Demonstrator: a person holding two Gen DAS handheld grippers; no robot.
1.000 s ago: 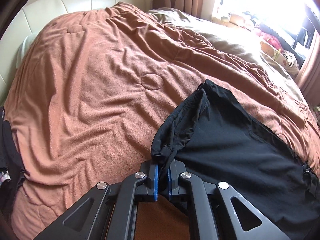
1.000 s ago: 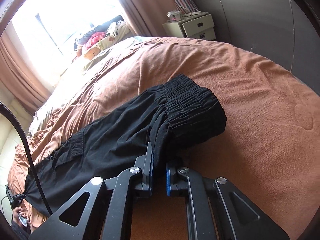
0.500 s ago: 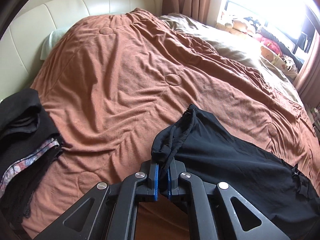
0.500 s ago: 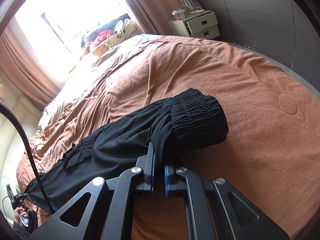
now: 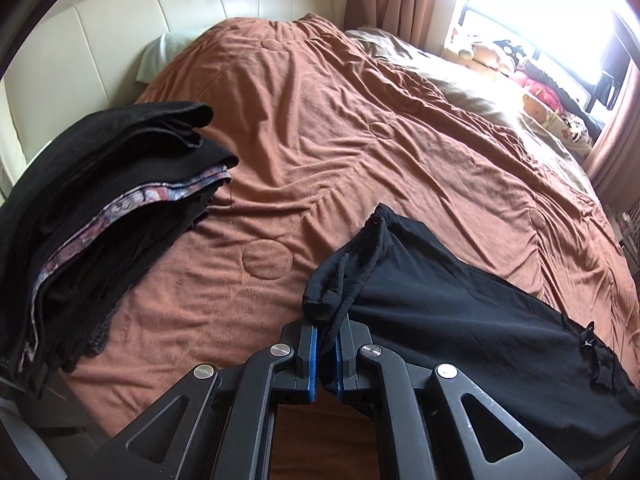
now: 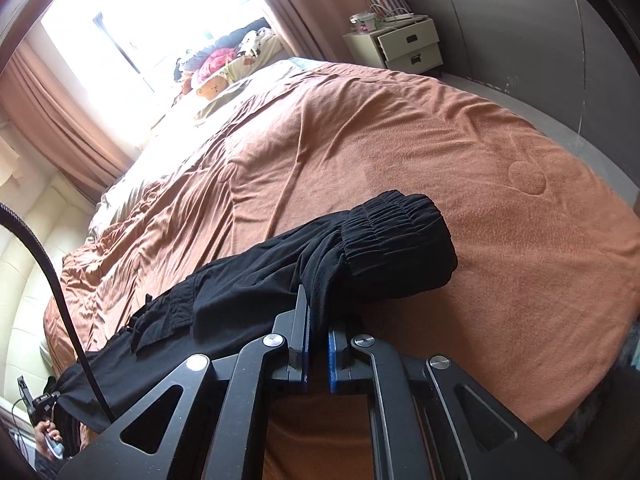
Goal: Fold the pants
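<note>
Black pants [image 5: 460, 320] stretch lengthwise across the brown blanket [image 5: 320, 152], held at both ends. My left gripper [image 5: 325, 336] is shut on the bunched cuff end with its drawstring, low in the left wrist view. At the other end, my right gripper [image 6: 318, 334] is shut on fabric just below the elastic waistband [image 6: 396, 232], which droops over to the right. In the right wrist view the pants [image 6: 224, 304] run away to the lower left, a cargo pocket flap showing along the leg.
A stack of folded dark clothes [image 5: 100, 208] with a patterned edge sits at the left of the bed, near the cream headboard [image 5: 100, 48]. Plush toys [image 5: 540, 92] line the window side. A white nightstand [image 6: 396, 46] stands beyond the bed's far corner. A black cable [image 6: 60, 292] crosses the right view.
Both grippers have pulled back toward the near side of the bed, dragging the pants with them. The stack of folded clothes has come into the left wrist view.
</note>
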